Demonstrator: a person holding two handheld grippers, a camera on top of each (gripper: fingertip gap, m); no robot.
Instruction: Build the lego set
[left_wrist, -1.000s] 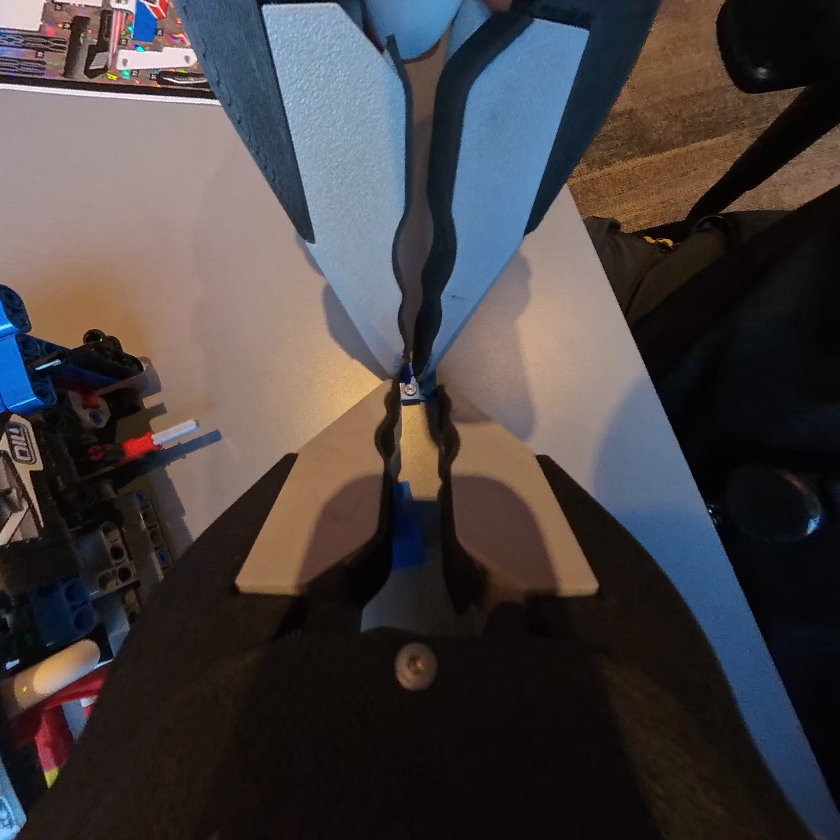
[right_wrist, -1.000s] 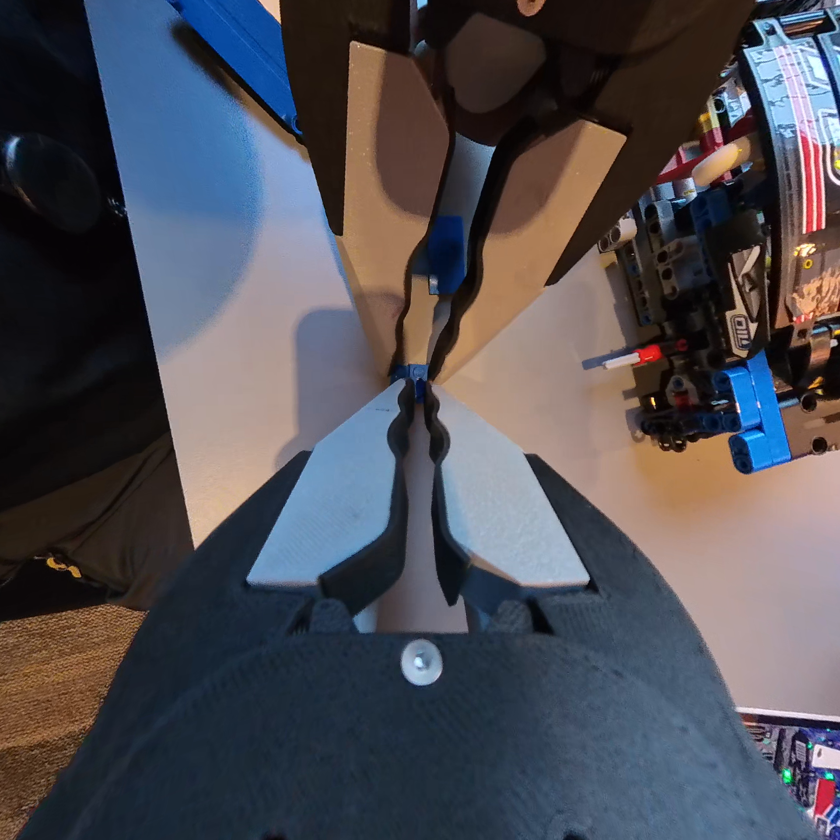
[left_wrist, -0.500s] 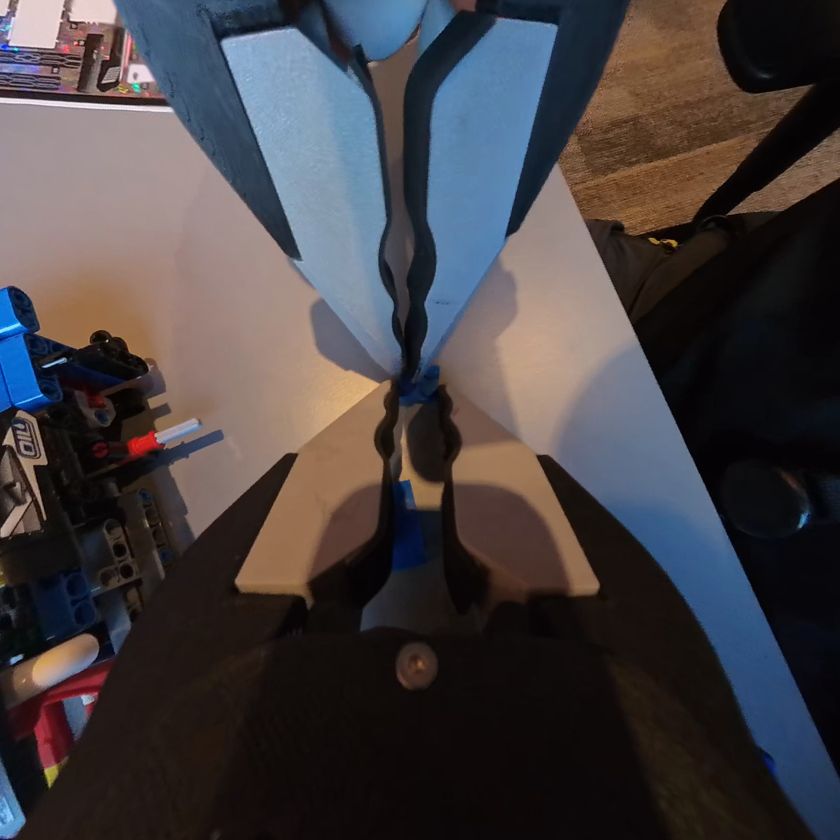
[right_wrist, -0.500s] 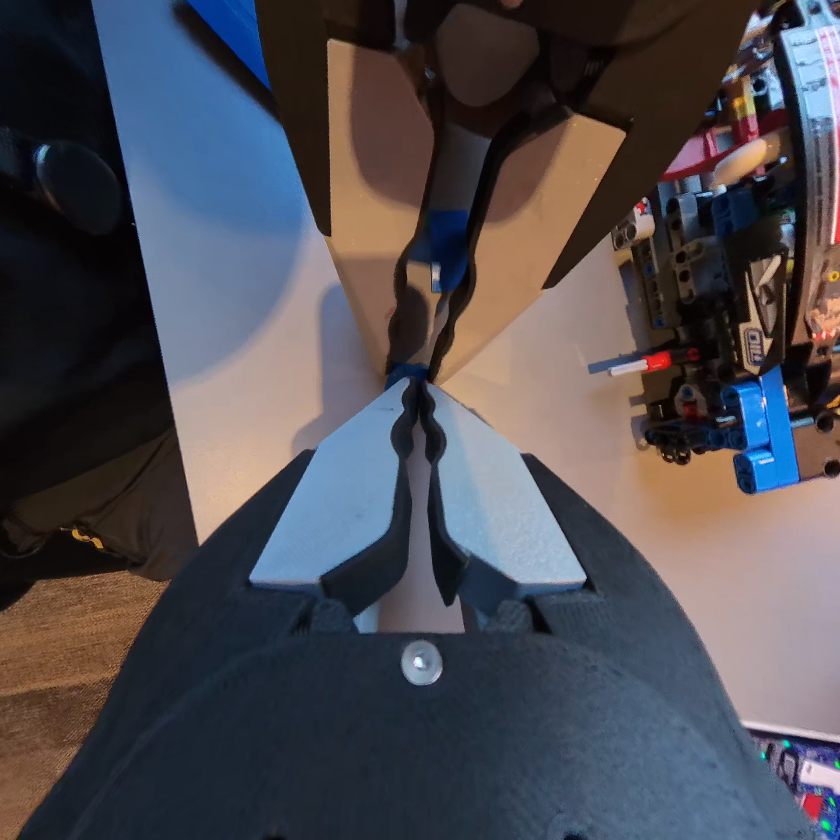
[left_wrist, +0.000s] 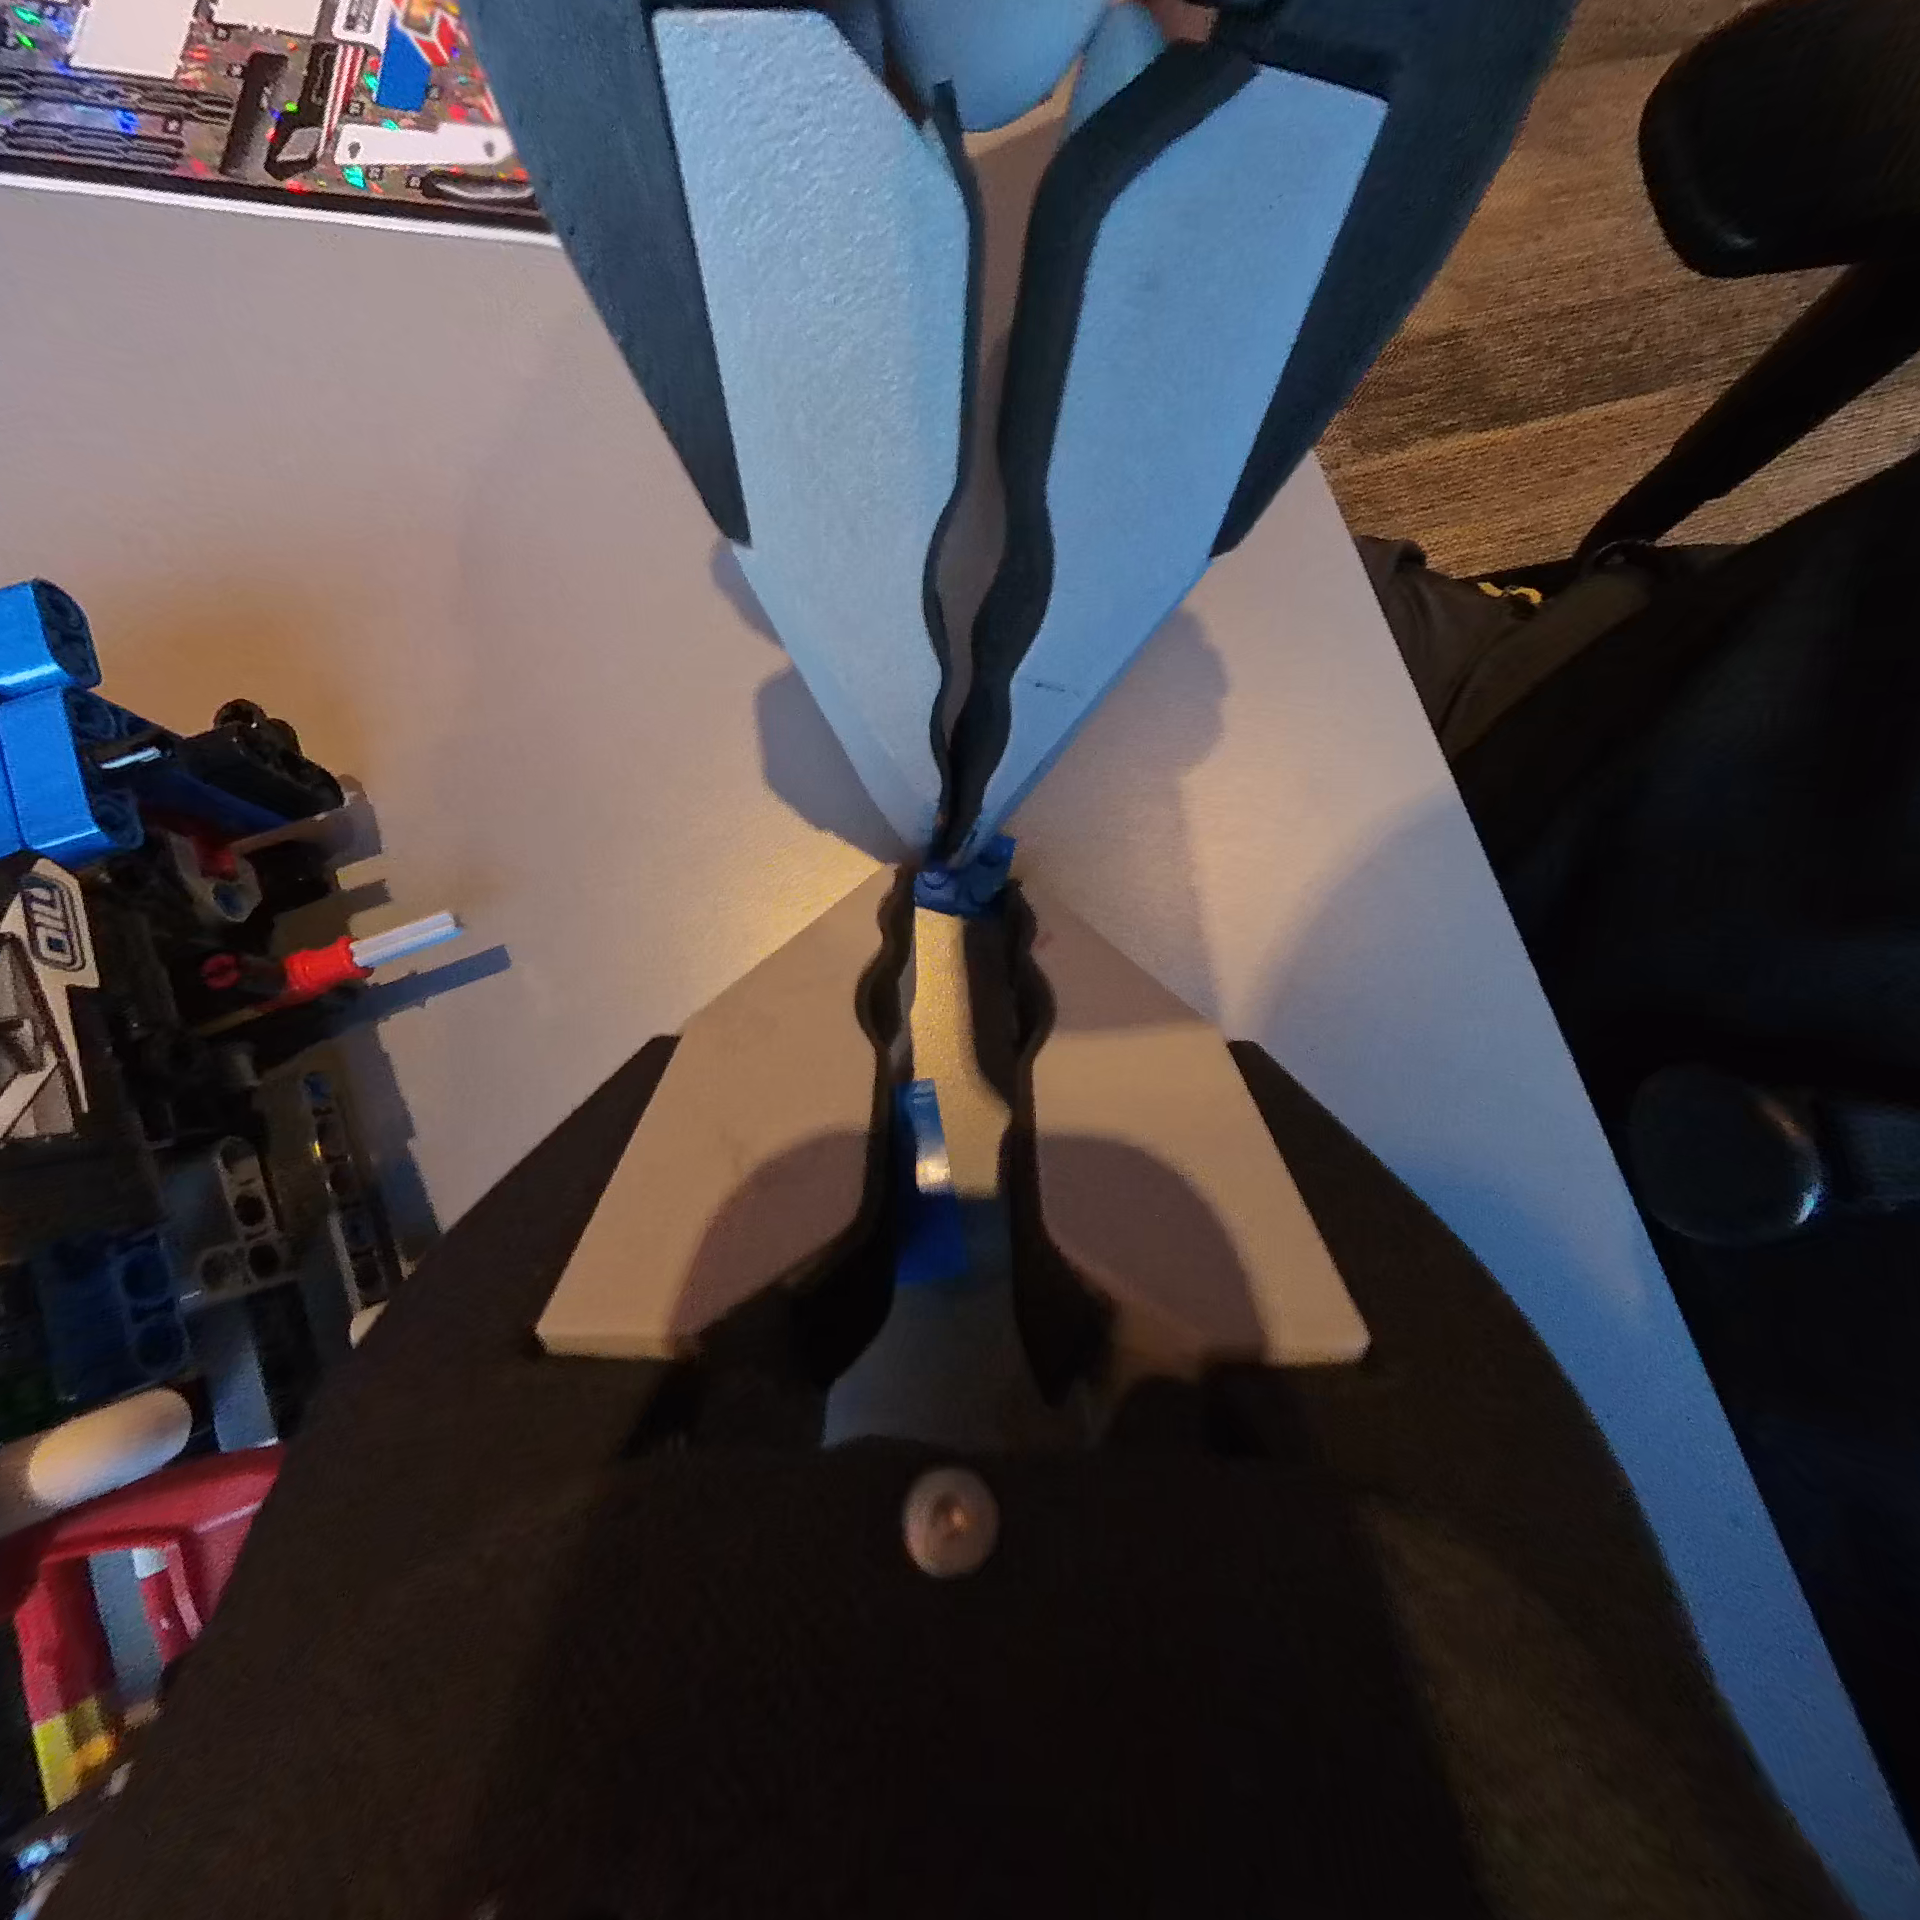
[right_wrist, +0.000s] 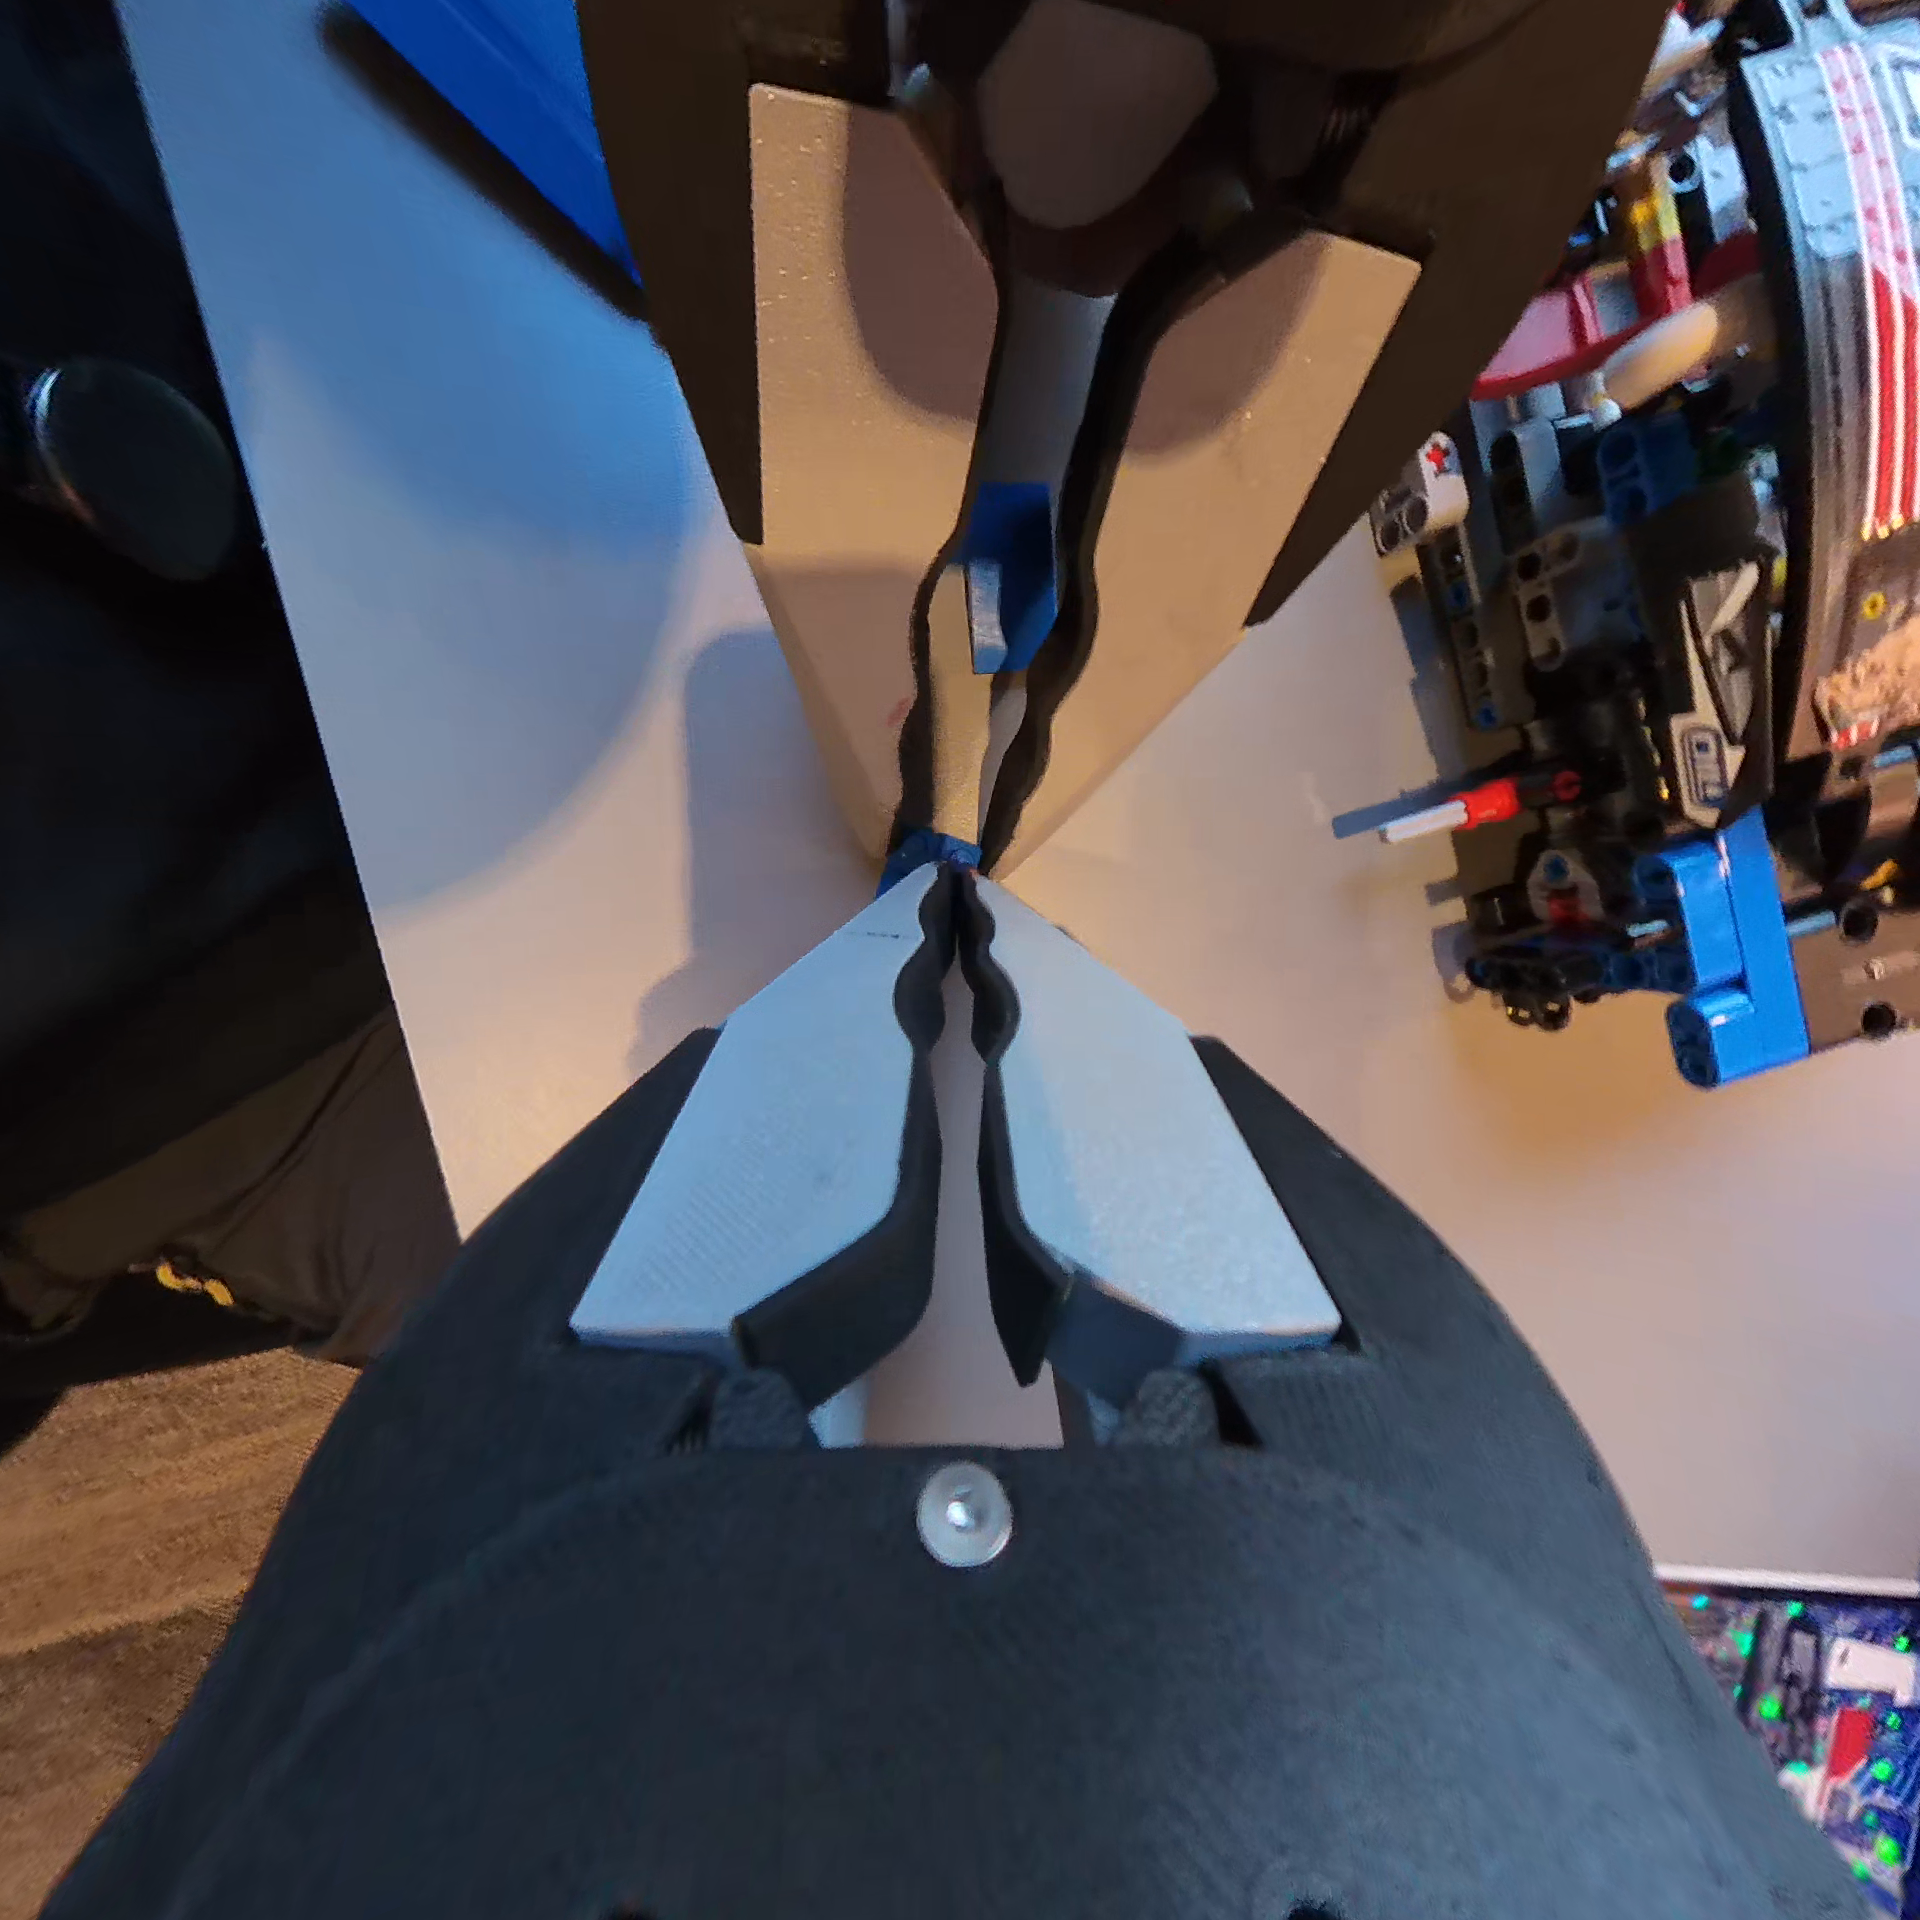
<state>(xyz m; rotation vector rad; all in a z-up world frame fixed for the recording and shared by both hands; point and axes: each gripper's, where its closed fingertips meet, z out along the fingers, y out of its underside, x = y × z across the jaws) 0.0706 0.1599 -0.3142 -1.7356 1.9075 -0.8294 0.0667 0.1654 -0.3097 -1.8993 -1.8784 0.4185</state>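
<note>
My two grippers meet tip to tip above the white table (left_wrist: 416, 520). My left gripper (left_wrist: 958, 902) is shut on a small blue Lego piece (left_wrist: 961, 885), held just above the tabletop. My right gripper (right_wrist: 961, 885) comes from the opposite side, and its tips are pinched shut on the same blue piece (right_wrist: 928, 847). Another blue piece (right_wrist: 1006, 582) lies on the table under the left gripper, seen between its fingers; it also shows in the left wrist view (left_wrist: 925, 1174). The partly built Lego car (left_wrist: 156, 1091) stands to the left.
The car (right_wrist: 1662, 675) has a blue beam (right_wrist: 1730, 961) and a red-and-white axle (right_wrist: 1455, 812) sticking out toward the grippers. A glittery printed sheet (left_wrist: 260, 94) lies at the table's far end. The table edge (left_wrist: 1558, 1039) runs close by, with a dark chair and bag beyond.
The right gripper swung left, then back right and tilted, staying tip to tip with the left one. The blue piece between them has turned; its pale face no longer shows.
</note>
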